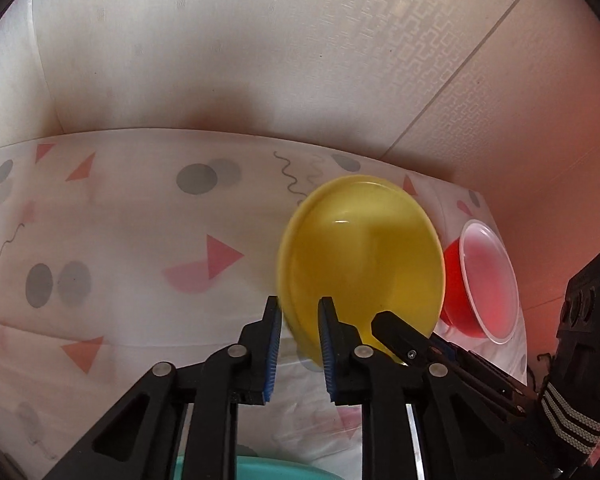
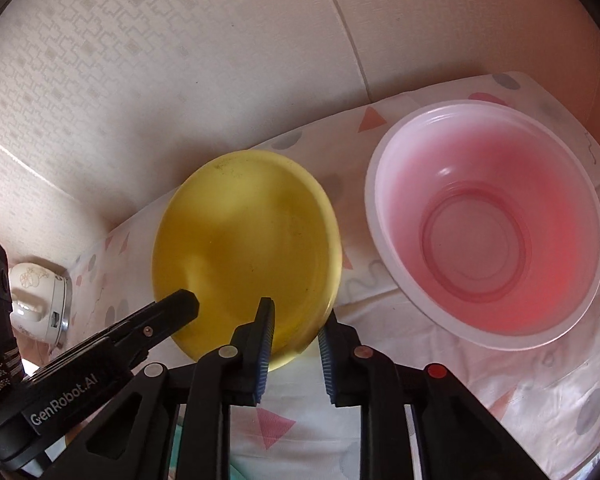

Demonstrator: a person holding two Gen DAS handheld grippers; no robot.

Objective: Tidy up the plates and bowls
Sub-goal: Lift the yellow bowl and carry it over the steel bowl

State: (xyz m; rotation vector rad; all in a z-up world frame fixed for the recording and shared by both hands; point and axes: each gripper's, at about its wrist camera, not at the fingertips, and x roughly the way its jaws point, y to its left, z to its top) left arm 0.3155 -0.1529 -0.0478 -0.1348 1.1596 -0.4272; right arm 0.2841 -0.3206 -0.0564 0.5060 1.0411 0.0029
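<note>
A yellow plate (image 1: 360, 256) hangs tilted over the patterned tablecloth (image 1: 140, 240). My left gripper (image 1: 300, 308) is shut on its near left rim, one blue pad on each side of the wall. In the right wrist view the same yellow plate (image 2: 248, 240) has its near rim between the pads of my right gripper (image 2: 296, 316), which is shut on it too. One finger of the left gripper (image 2: 180, 300) reaches onto the plate's left edge. To the right stands a red bowl (image 1: 456, 292) with a translucent white bowl (image 2: 484, 248) nested inside it.
The cloth-covered table ends at a pale patterned wall (image 2: 140, 80) right behind the dishes. A white rounded object (image 2: 36, 300) lies at the far left of the right wrist view. A teal dish edge (image 1: 244, 466) shows below my left gripper.
</note>
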